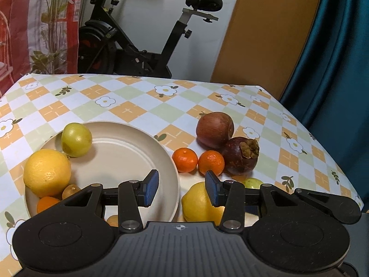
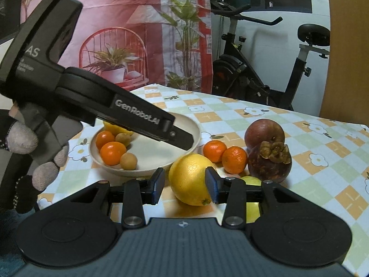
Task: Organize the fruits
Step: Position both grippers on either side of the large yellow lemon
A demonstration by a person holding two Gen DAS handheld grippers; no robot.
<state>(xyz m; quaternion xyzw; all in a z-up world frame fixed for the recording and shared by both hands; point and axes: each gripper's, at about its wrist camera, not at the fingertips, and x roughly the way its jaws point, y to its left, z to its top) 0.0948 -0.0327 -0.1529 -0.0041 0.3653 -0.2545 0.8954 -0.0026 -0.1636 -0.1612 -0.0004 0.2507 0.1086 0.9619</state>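
Glossy dimpled peel on the lemon (image 2: pixel 190 181), matt smooth cream plate (image 1: pixel 129 143), rough dry calyx on the dull mangosteen (image 2: pixel 269 161), slick patterned tablecloth (image 1: pixel 138 106), ribbed blue pads (image 1: pixel 152 188).

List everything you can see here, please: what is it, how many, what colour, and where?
Plate: one, cream, left on the table.
Tablecloth: one, checked orange, green and white.
Lemons: two, yellow; one in the plate, one on the cloth.
Small oranges: four; two in the plate, two on the cloth.
Small brown fruits: two, in the plate.
Green fruits: two; one in the plate, one on the cloth.
Apple: one, red, on the cloth.
Mangosteen: one, purple, touching the apple.
Exercise bike: one, black, behind the table.
Left gripper: black, open, above the plate's edge, held by a gloved hand.
Right gripper: black, open, facing the loose lemon.
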